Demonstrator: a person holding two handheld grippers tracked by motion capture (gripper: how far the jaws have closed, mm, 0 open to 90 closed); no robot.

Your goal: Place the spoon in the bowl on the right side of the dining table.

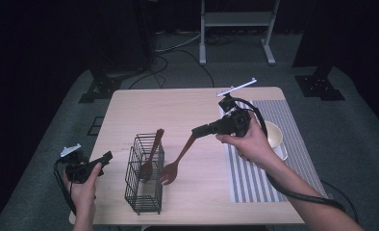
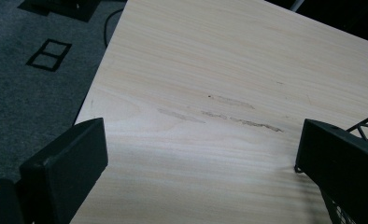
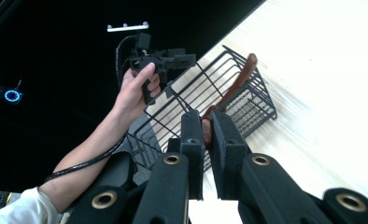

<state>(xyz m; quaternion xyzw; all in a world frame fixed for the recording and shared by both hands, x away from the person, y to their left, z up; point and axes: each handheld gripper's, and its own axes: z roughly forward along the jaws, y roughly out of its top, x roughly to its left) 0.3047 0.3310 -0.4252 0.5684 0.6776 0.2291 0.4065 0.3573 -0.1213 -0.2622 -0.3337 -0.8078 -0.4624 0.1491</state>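
Brown wooden spoon (image 1: 176,159) hangs tilted from the right gripper (image 1: 198,130), jaws clamped on its handle, bowl just beside a black wire basket (image 1: 144,192) holding a second spoon (image 1: 150,154). No writing is readable. The left gripper (image 1: 106,158), jaws apart, hovers at the table's (image 1: 187,103) left edge. Bare tabletop lies beyond; a striped mat (image 1: 255,180) lies to the right.

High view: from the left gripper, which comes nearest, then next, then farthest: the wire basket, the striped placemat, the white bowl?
From the left gripper:
1. Wire basket, just right of it.
2. Striped placemat, across the table's right half.
3. White bowl, on the placemat's far right.
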